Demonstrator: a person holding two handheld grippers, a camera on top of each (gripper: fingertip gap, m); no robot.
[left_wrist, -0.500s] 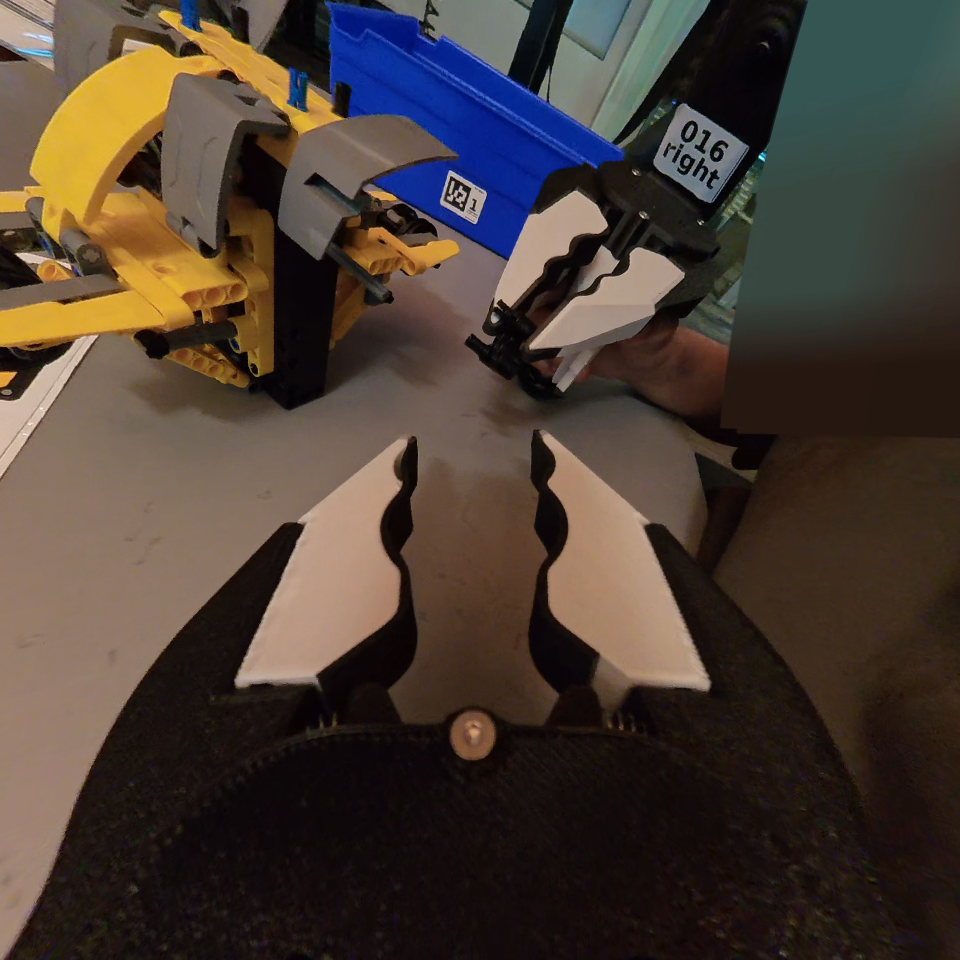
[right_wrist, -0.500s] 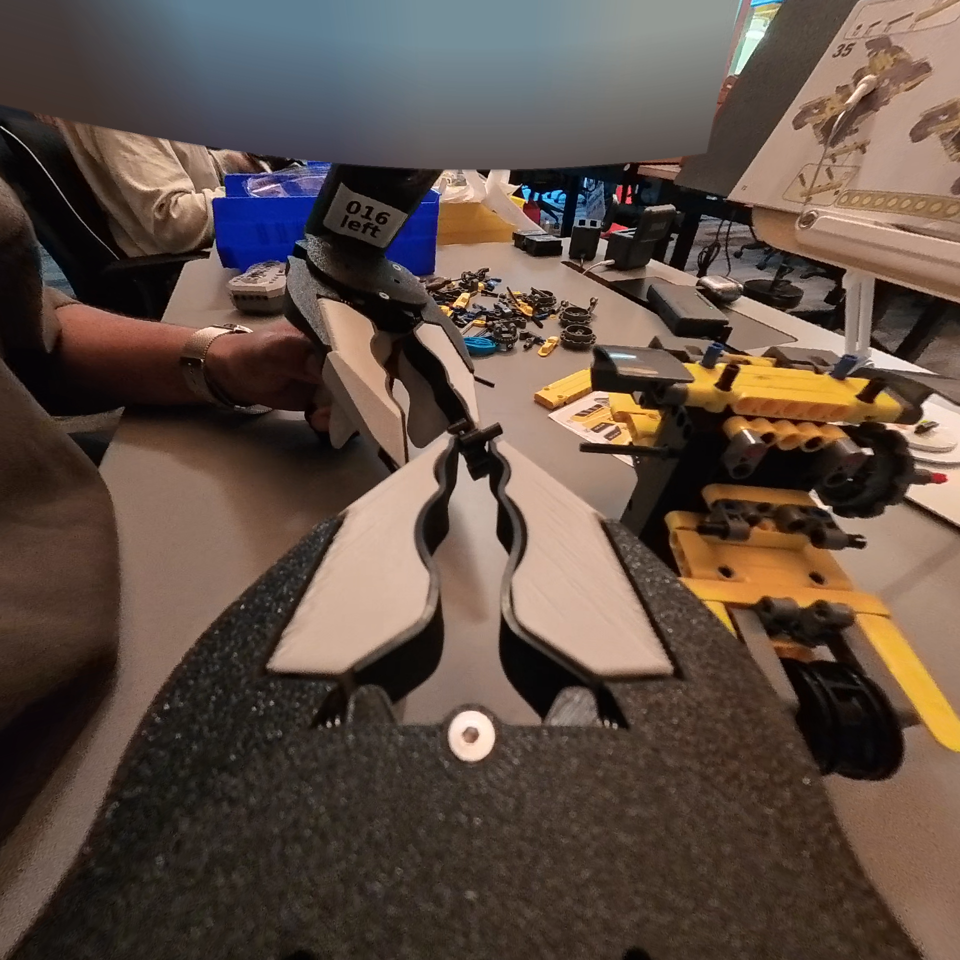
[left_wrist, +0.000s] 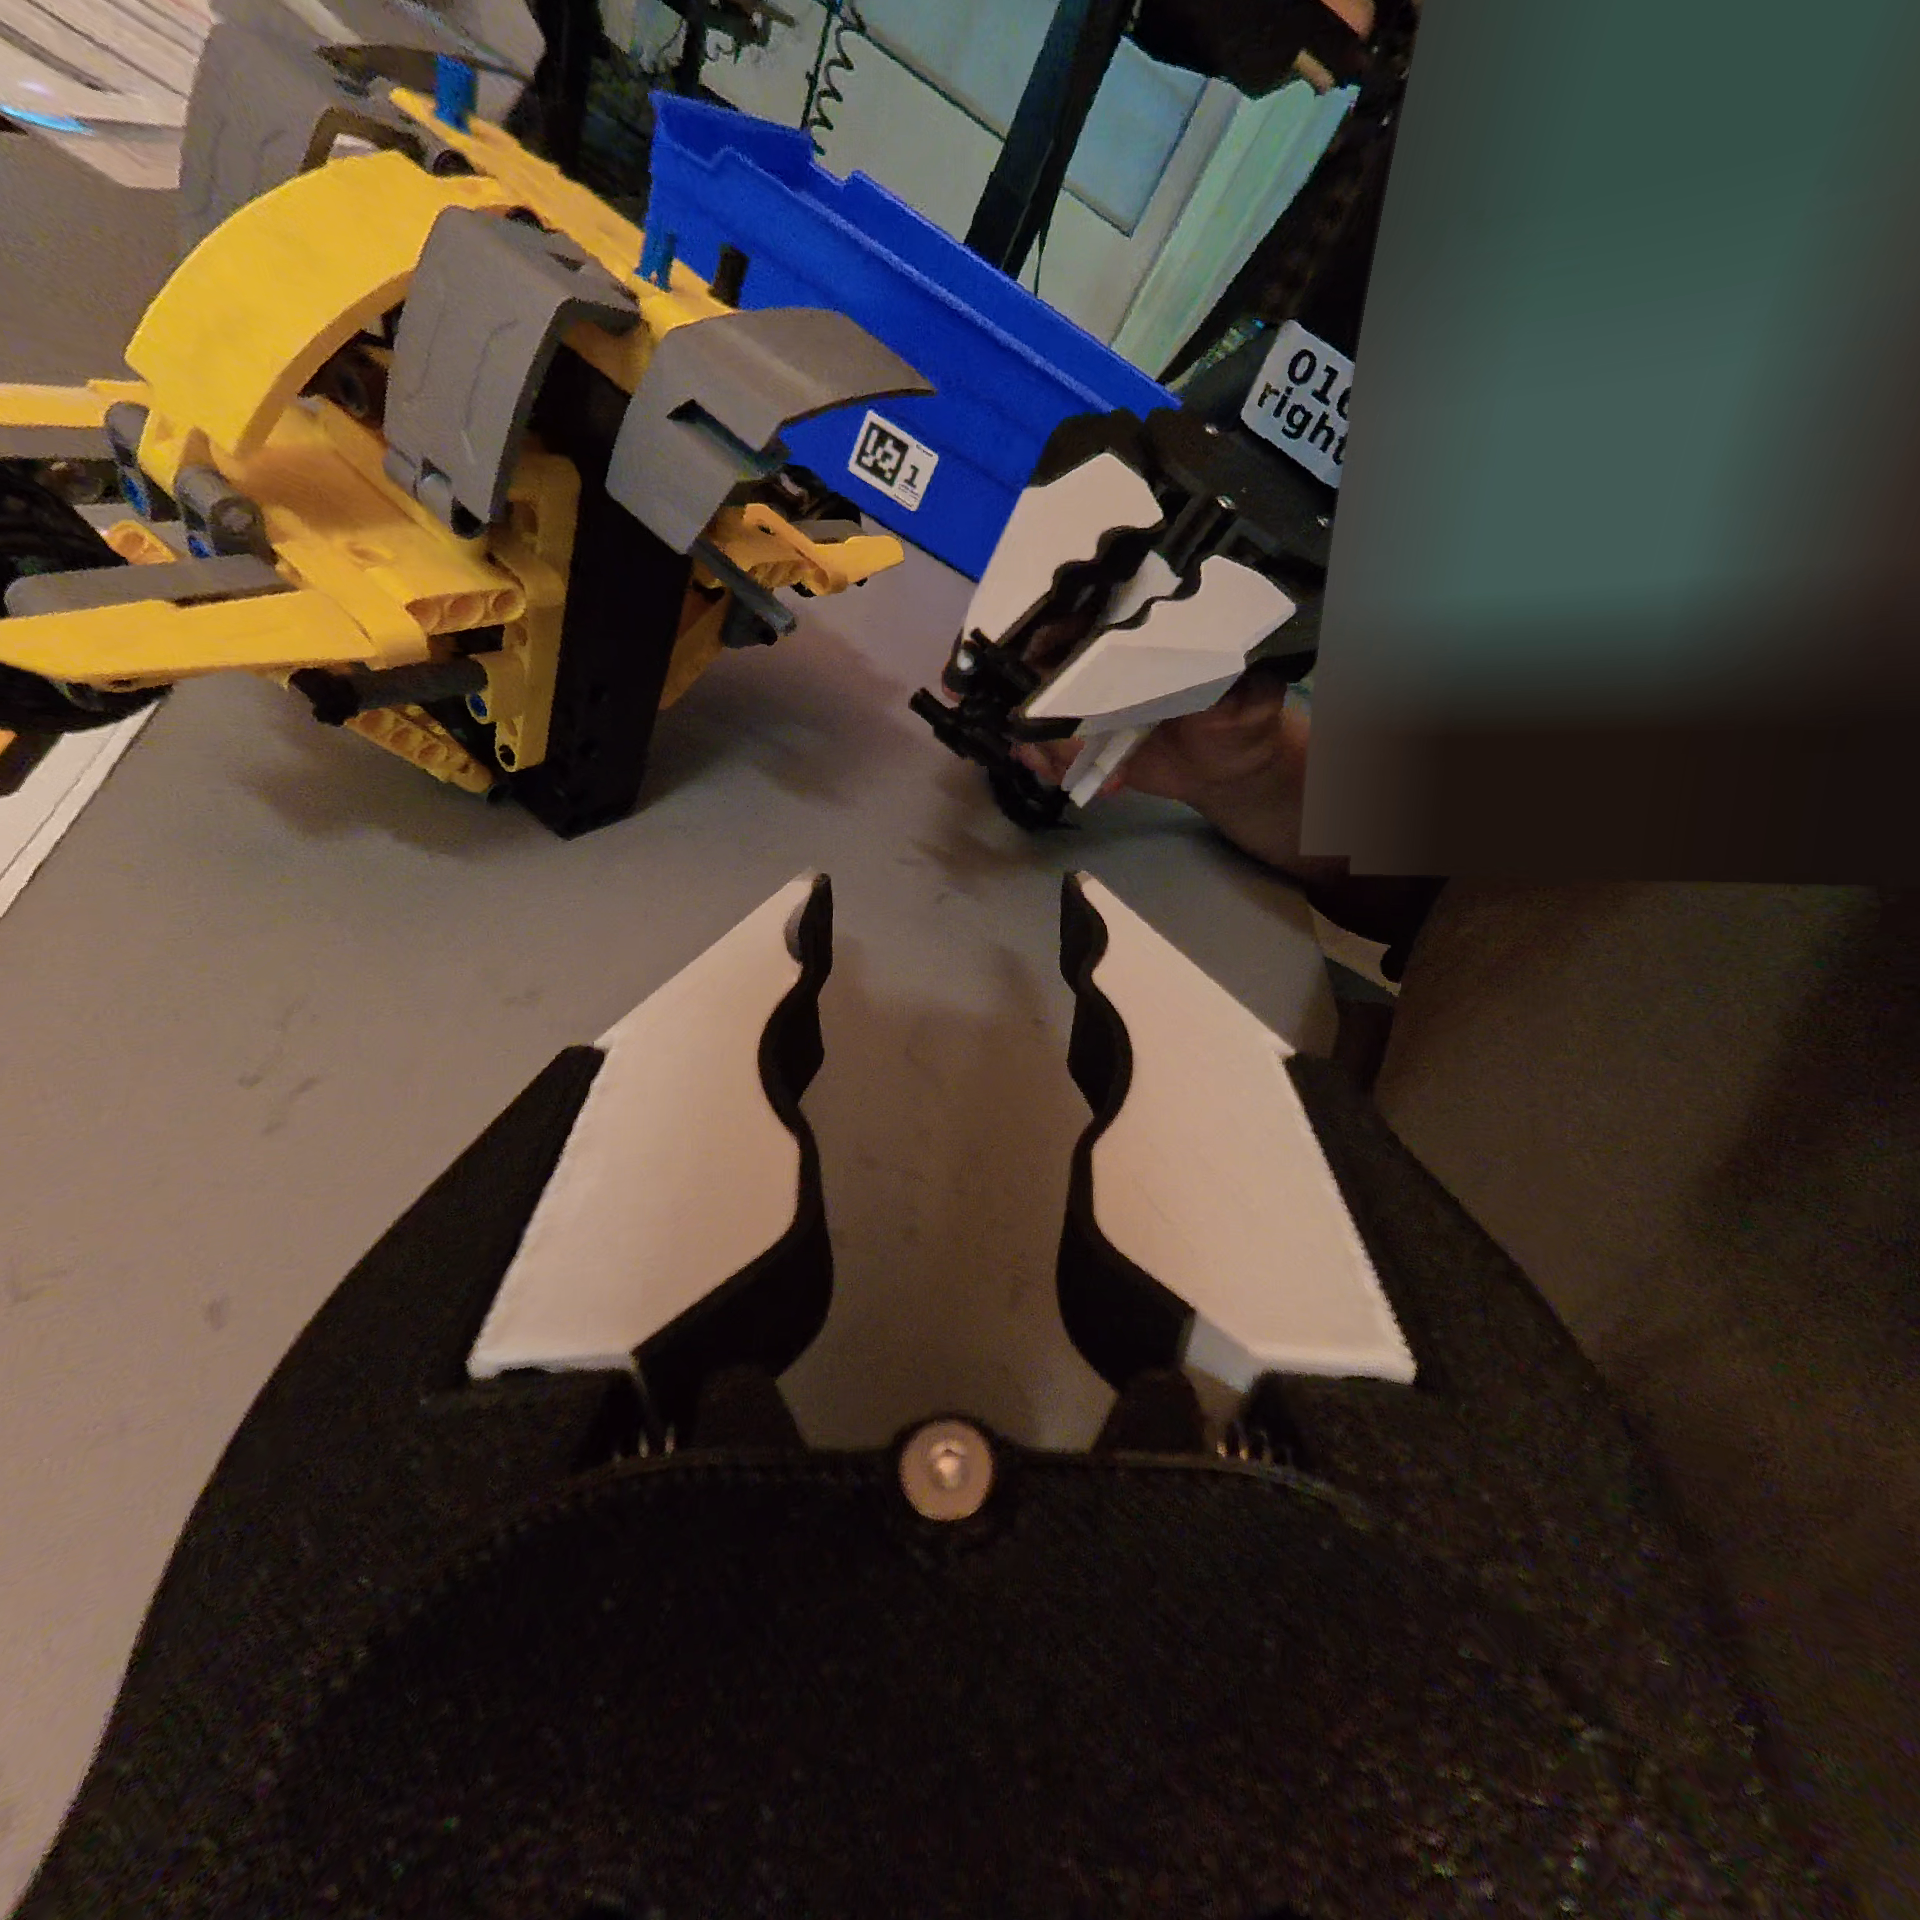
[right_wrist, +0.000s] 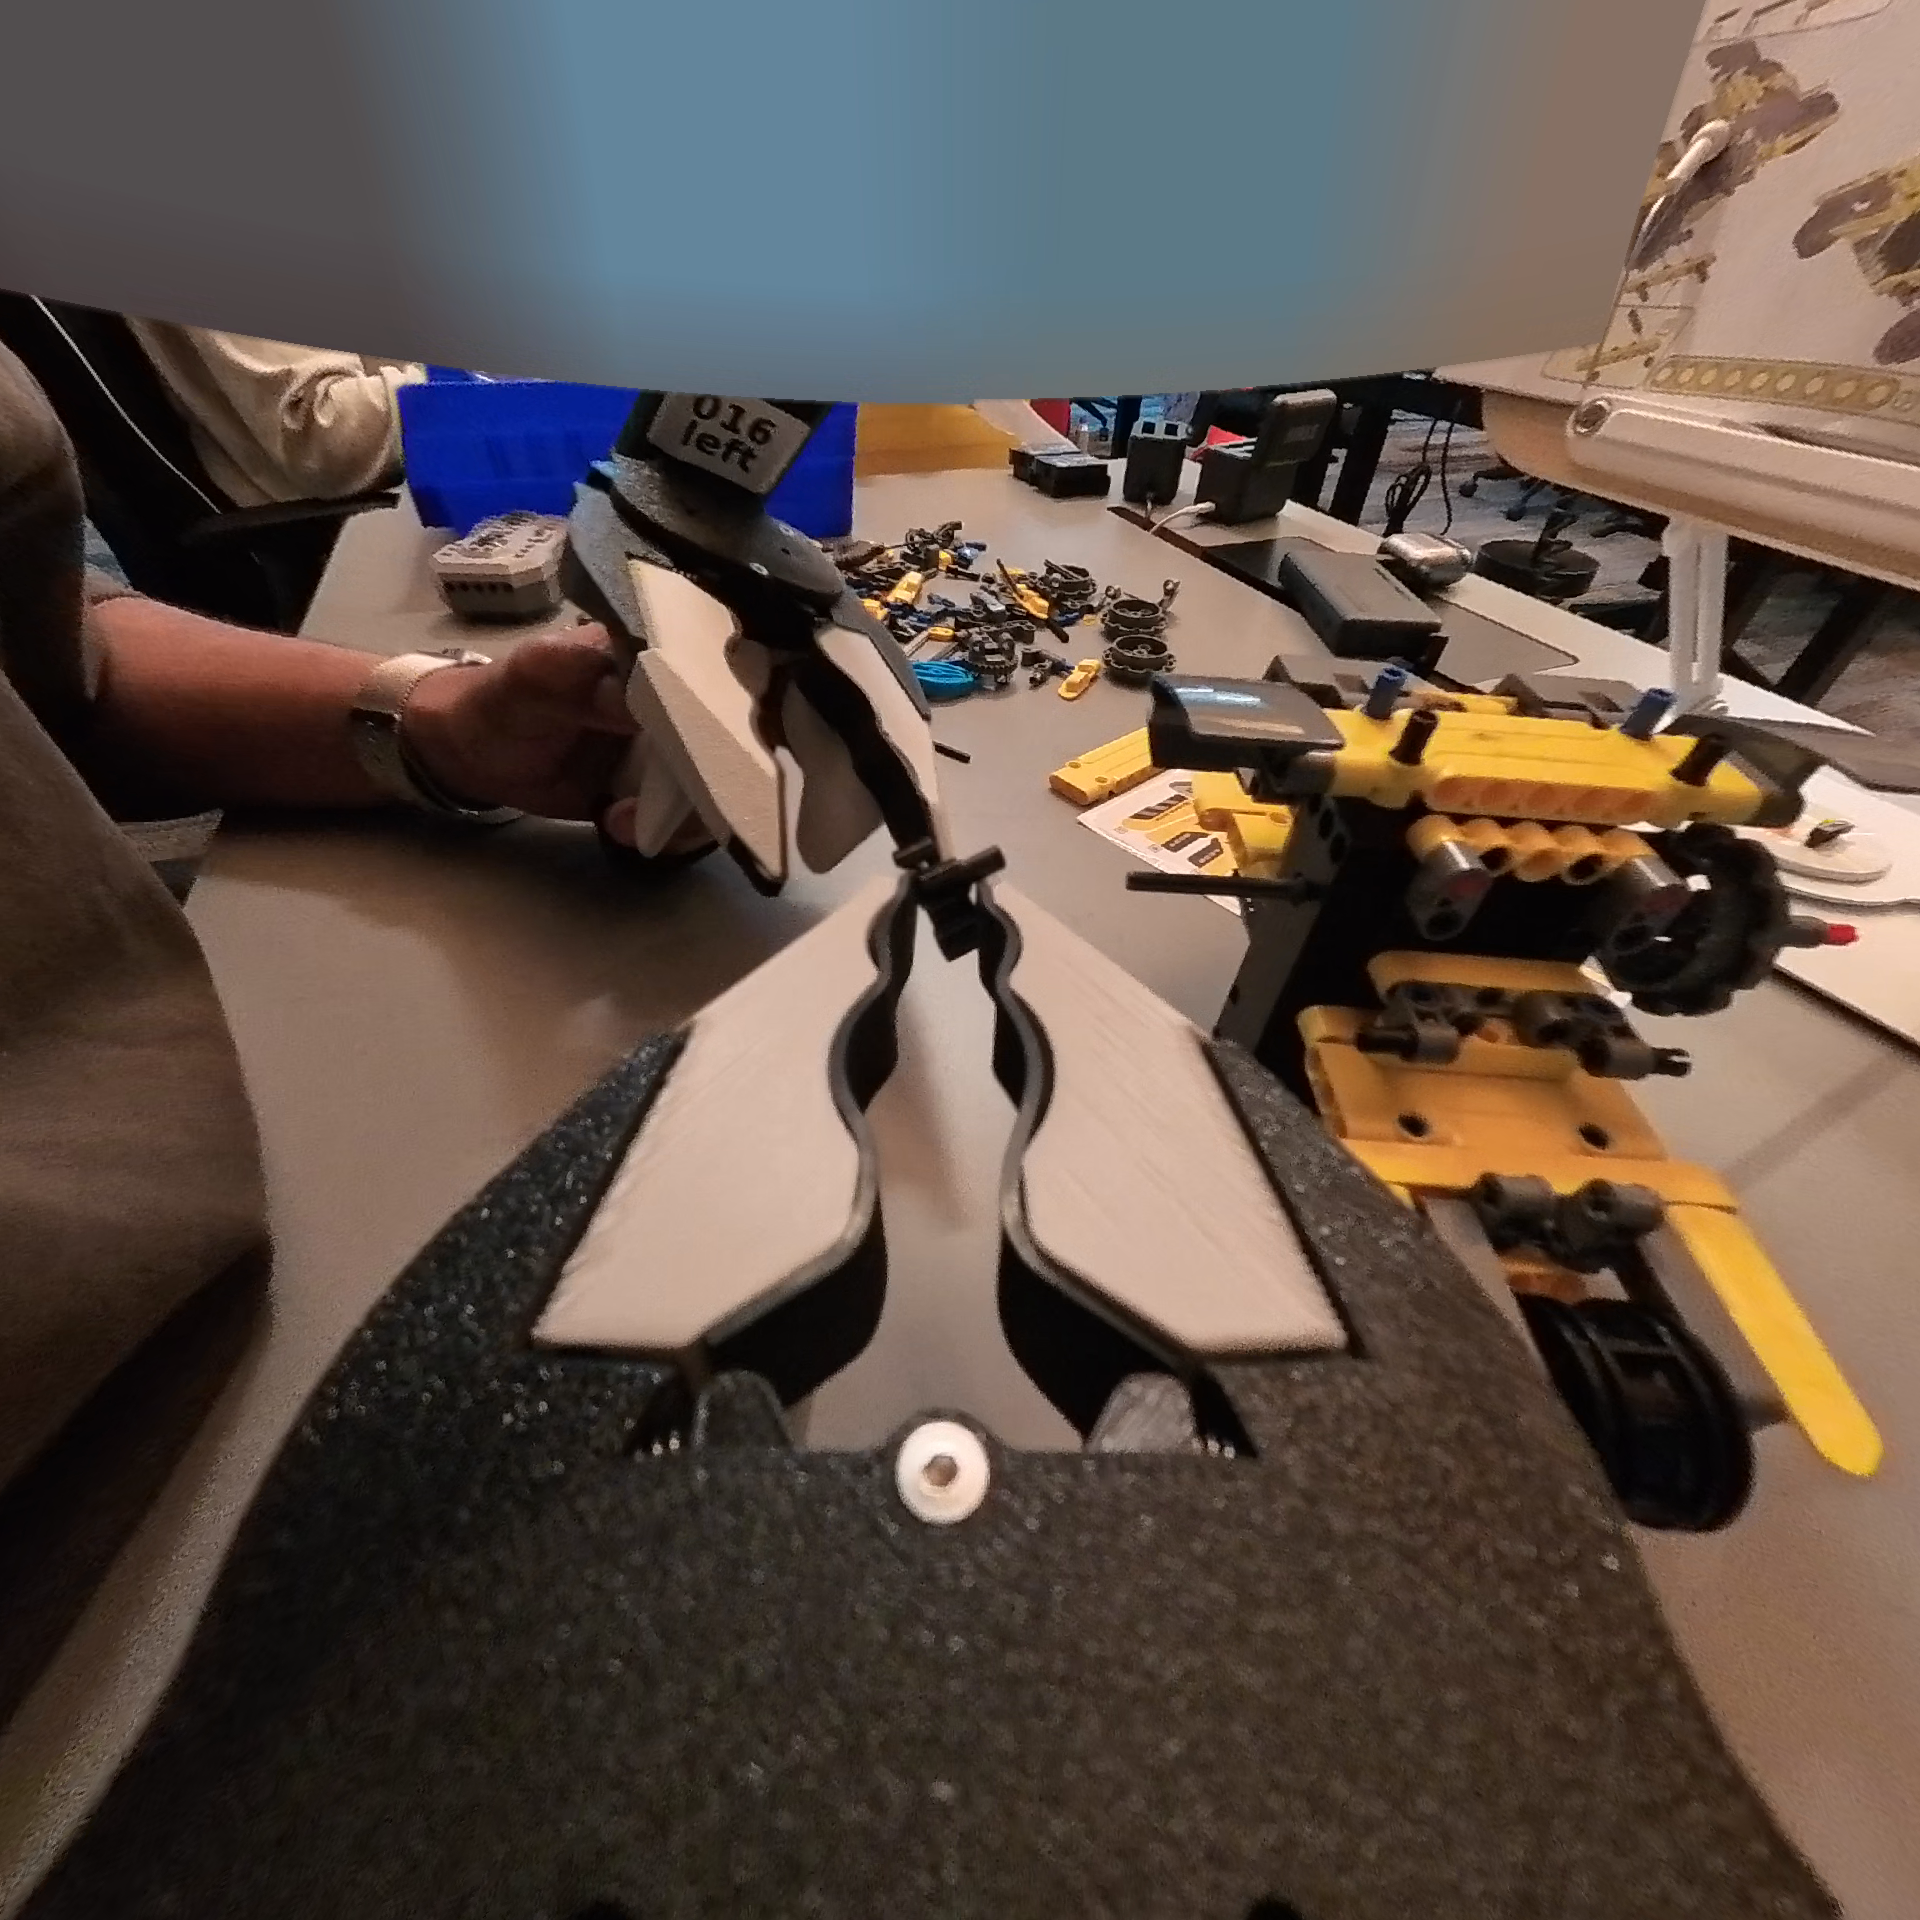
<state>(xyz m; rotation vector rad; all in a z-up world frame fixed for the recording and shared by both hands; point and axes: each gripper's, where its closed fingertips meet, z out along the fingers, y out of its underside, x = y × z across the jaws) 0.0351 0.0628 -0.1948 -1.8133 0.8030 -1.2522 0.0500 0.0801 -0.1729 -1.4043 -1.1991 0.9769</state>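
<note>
The right gripper (right_wrist: 943, 902) had its jaws pinched nearly closed on a small black connector piece (right_wrist: 948, 891), gripped right at the tips. The left gripper (left_wrist: 943, 906) was empty, jaws spread wide over bare grey table (left_wrist: 312, 1039). The yellow-and-black brick model (right_wrist: 1455, 935) sat just right of the right jaws, with loose parts (right_wrist: 997, 623) scattered well beyond and a blue bin (left_wrist: 914, 312) further back.
</note>
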